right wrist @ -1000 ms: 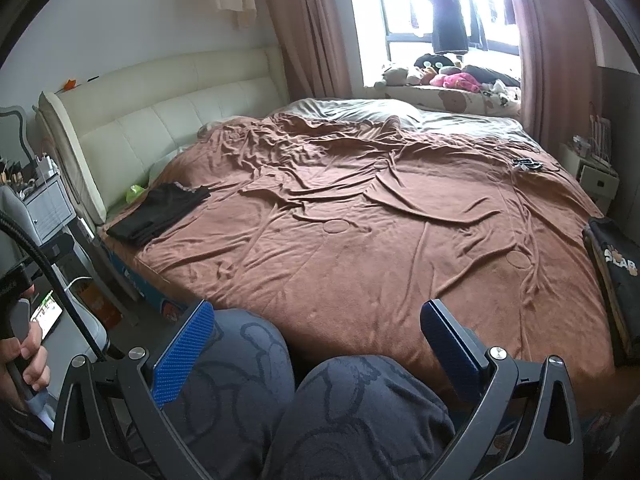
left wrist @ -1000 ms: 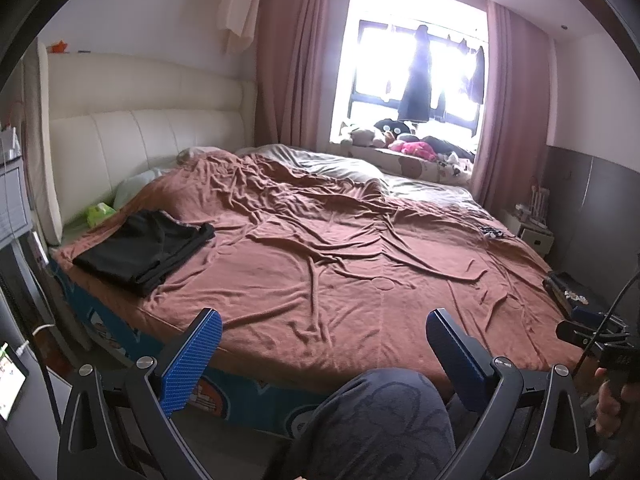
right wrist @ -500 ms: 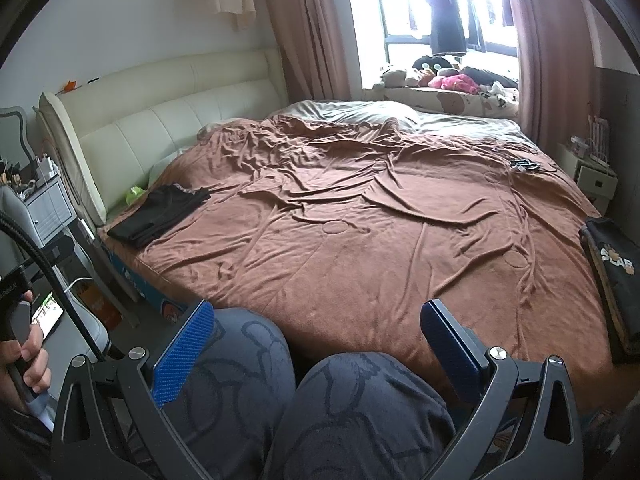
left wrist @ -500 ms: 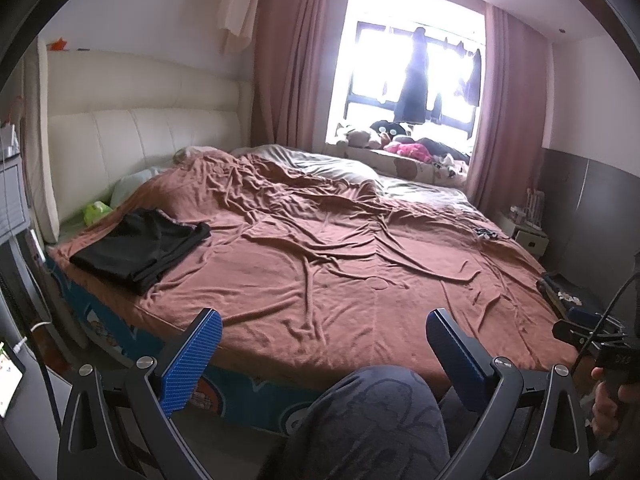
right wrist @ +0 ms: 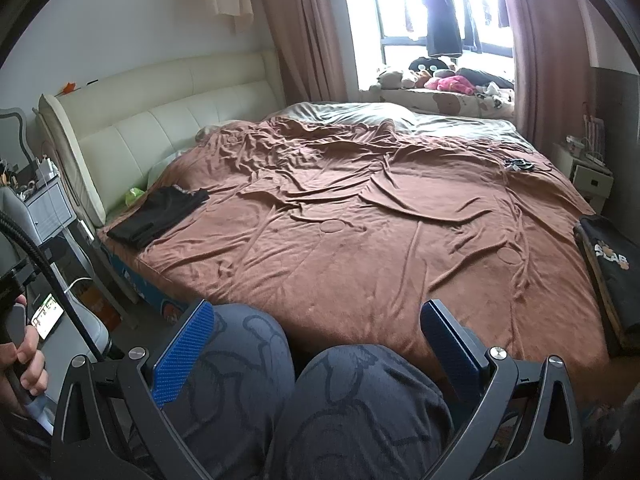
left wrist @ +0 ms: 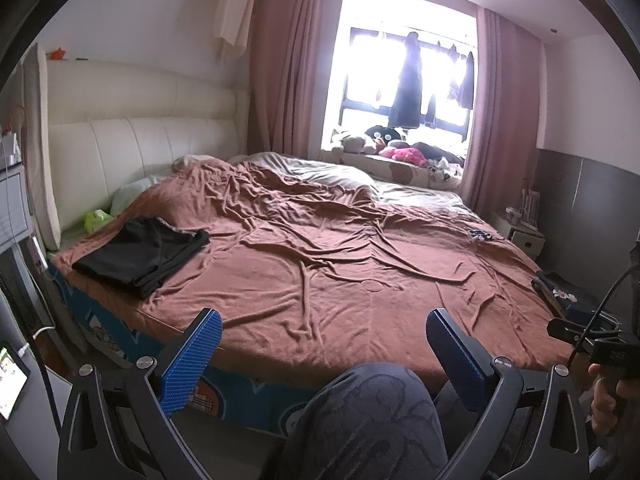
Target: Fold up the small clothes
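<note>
I hold the left gripper [left wrist: 322,344] with jaws wide and empty at the bottom of its frame, above my grey patterned knee [left wrist: 368,420]. The right gripper [right wrist: 318,336] is likewise spread wide, gripping nothing. The folded black garment [left wrist: 144,250] lies at left of frame on the wrinkled brown bedspread [left wrist: 340,264] (near the cream padded headboard [left wrist: 132,152]), well apart from both grippers.

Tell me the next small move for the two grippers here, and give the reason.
Probably reach the right gripper toward the dark printed garment at the right edge of the bed. Both it and the left gripper are open, hold nothing, and hang over the person's knees, short of the mattress. The black garment at the left already looks folded.
</note>
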A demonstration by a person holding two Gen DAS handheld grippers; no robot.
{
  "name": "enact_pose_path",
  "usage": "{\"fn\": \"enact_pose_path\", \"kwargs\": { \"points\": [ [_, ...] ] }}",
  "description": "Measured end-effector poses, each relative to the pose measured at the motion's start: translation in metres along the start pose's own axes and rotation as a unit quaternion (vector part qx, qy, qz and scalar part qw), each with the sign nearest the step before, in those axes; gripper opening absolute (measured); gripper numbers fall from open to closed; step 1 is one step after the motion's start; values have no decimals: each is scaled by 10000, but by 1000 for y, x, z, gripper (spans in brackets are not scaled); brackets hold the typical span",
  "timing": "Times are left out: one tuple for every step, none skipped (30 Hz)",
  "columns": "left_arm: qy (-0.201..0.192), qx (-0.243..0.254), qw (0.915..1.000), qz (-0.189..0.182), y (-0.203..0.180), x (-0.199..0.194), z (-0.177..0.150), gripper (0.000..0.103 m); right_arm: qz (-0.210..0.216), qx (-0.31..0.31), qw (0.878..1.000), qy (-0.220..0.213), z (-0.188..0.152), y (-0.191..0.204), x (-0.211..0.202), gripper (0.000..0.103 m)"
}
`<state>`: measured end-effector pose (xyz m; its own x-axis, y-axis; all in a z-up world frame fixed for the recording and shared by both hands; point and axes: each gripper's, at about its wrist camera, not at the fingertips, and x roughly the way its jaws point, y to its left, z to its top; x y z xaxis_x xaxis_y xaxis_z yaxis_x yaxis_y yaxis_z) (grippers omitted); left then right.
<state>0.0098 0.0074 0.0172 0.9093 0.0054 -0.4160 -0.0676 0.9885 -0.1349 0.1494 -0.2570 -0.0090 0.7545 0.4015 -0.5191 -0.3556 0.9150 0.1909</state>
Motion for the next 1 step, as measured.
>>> {"fn": "enact_pose_path", "kwargs": {
  "points": [
    [-7, -5, 10000, -7, 0, -1, 0, 103, -6, -2, 10000, -4, -1, 0, -1, 103]
  ]
}}
